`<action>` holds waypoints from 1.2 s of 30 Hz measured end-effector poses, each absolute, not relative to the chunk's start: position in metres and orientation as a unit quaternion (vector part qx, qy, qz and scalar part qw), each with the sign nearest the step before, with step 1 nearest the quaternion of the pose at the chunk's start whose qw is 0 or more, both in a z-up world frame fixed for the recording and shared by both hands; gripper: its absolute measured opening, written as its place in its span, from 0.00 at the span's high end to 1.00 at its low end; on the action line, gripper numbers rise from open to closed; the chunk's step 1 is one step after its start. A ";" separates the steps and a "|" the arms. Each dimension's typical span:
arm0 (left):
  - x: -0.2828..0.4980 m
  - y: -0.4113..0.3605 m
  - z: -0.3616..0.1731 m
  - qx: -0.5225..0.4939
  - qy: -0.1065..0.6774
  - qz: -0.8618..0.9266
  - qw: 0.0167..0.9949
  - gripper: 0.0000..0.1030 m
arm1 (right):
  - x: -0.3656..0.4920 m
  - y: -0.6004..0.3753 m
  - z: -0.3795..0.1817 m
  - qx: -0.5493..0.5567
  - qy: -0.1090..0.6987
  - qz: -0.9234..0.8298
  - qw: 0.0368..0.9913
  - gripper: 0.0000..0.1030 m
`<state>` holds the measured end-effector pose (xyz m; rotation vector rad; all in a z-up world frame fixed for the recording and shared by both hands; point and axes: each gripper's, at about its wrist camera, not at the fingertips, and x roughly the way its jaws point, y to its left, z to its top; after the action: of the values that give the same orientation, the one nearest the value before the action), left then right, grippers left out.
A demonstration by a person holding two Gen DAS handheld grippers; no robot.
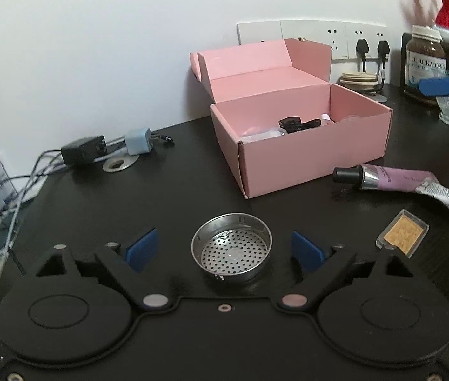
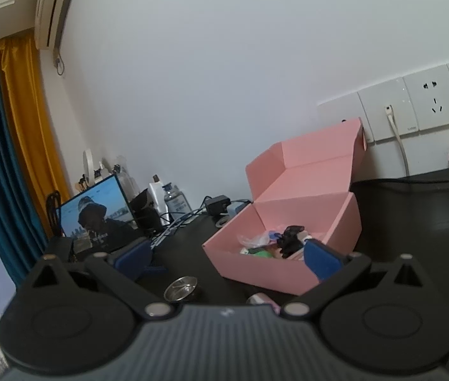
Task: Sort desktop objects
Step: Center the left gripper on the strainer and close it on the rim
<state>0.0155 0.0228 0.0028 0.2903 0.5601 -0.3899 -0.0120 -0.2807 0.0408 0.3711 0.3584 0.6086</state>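
While the left gripper (image 1: 224,250) sits spread wide around a small metal strainer cup (image 1: 231,250) without touching it | right gripper (image 2: 224,257) also spread, holding nothing, raised near the open pink box (image 1: 300,146) | lilac tube (image 1: 383,179) and small gold-filled case (image 1: 403,233) lie on the black desk (image 1: 129,206) right of the cup

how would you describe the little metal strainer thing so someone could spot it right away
Find the open pink box on the black desk. In front of it, between the left tool's open blue pads, sits a small round steel strainer cup. Its hole-dotted bottom sets it apart from the purple tube and flat gold-filled case.
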 end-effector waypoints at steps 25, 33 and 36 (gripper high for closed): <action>0.029 0.039 0.003 0.073 0.304 -0.173 0.934 0.46 | -0.012 -0.279 0.040 0.184 0.173 0.299 0.920 0.01; 0.025 0.043 0.006 0.063 0.286 -0.158 0.943 0.46 | -0.010 -0.280 0.038 0.188 0.177 0.292 0.921 0.01; 0.024 0.043 0.007 0.063 0.280 -0.155 0.945 0.46 | -0.009 -0.281 0.037 0.192 0.177 0.288 0.921 0.01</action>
<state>0.0239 0.0431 0.0066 0.1275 0.5712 -0.3149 -0.0092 -0.2815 0.0372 0.3954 0.3638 0.5922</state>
